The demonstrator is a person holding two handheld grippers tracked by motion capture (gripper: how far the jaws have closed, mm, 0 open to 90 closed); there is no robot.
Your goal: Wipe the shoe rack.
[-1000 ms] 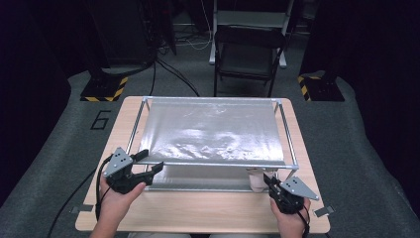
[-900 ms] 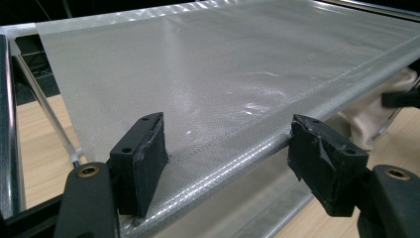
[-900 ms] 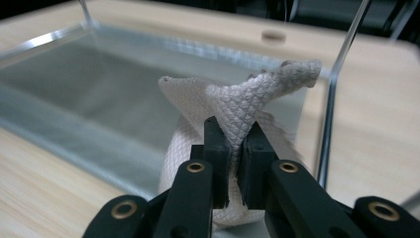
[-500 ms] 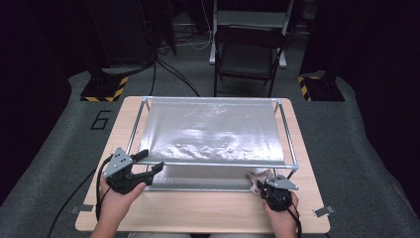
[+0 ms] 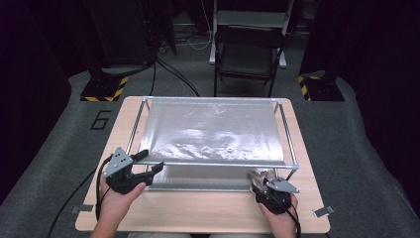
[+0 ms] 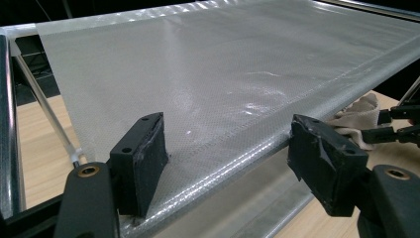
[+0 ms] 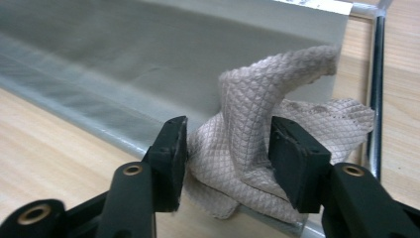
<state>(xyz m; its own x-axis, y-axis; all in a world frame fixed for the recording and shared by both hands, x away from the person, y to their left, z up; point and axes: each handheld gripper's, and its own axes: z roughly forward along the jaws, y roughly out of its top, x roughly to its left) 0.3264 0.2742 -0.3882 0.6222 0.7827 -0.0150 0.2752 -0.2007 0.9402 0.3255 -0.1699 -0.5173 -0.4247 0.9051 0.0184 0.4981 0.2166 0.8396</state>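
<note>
Dark room, grey floor, with a wooden tabletop (image 5: 198,210) carrying a metal frame (image 5: 289,148) that has a silvery sheet (image 5: 210,131) stretched across it. Over at about 8 o'clock the left gripper (image 5: 151,168) sits at the sheet's near edge, jaws spread wide, one pad above the sheet and the other off its edge. Down around 5 o'clock the right gripper (image 7: 225,148) has a crumpled quilted cloth (image 7: 257,124) between its jaws, pads touching both sides, right against the frame's lower bar.

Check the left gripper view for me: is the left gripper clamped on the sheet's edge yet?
No, the left gripper is open, its pads wide apart either side of the silver sheet's front edge.
</note>
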